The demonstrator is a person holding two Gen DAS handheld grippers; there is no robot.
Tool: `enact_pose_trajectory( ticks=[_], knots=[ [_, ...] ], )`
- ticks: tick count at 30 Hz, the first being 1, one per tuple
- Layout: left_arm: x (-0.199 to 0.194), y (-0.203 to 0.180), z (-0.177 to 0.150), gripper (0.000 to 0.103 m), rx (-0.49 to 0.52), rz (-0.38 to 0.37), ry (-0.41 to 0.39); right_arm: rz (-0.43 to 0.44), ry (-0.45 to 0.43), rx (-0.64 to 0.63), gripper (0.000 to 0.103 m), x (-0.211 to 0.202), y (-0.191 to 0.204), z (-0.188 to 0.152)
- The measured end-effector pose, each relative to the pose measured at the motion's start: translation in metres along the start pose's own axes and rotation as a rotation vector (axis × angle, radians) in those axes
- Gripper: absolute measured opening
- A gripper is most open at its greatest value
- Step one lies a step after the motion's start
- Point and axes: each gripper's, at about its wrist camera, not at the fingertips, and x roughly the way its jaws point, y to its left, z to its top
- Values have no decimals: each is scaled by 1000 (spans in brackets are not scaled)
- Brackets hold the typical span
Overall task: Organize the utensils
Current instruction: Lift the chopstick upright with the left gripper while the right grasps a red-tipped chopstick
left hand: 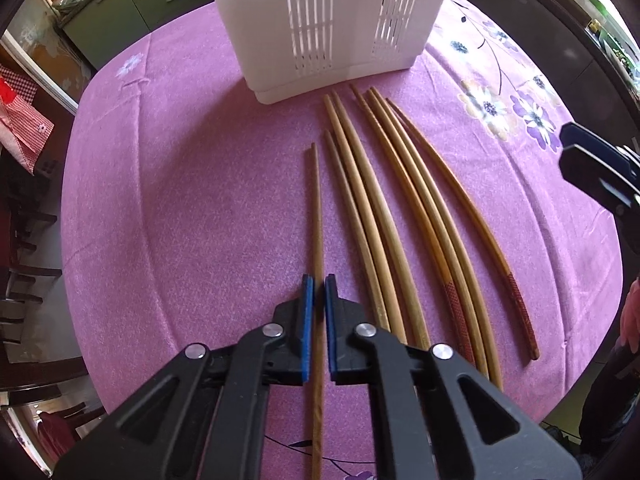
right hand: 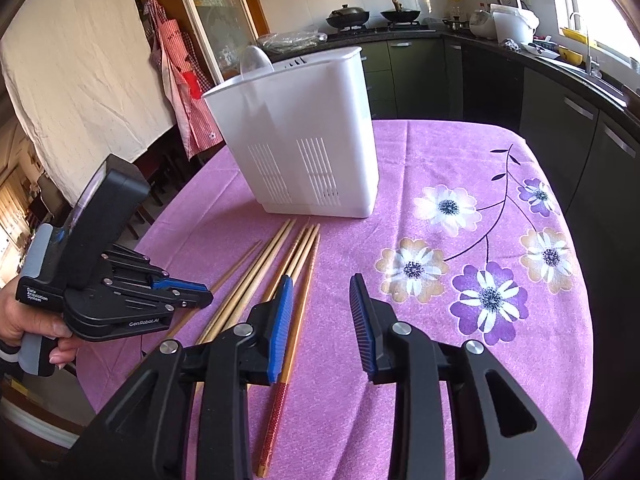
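The left gripper (left hand: 319, 286) clenched one chopstick (left hand: 317, 208), singled out for the white holder (left hand: 328, 28); the right gripper (right hand: 320, 292) hung released.

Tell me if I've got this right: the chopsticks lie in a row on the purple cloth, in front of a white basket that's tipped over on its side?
Not quite. The basket stands upright on the cloth, its open top facing up, as the right wrist view shows. The rest holds: the chopsticks lie in a row on the purple cloth in front of it.
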Motion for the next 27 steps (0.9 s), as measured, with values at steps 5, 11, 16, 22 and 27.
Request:
enact_pose_trajectory(
  ticks=[5, 11, 16, 22, 27],
  knots=[
    [-16, 14, -15, 6, -20, -31, -57, 15, 127, -40, 30, 22, 3, 10],
    [-59, 41, -47, 6, -45, -69, -215, 14, 280, -74, 30, 50, 5, 25],
    [-91, 49, -65, 6, -54, -85, -348, 10, 397, -74, 30, 73, 7, 34],
    [-116, 57, -65, 6, -60, -66, -483, -12, 466, -88, 30, 87, 15, 39],
    [-129, 66, -76, 6, -72, -66, -567, -42, 502, -100, 28, 97, 24, 43]
  ],
)
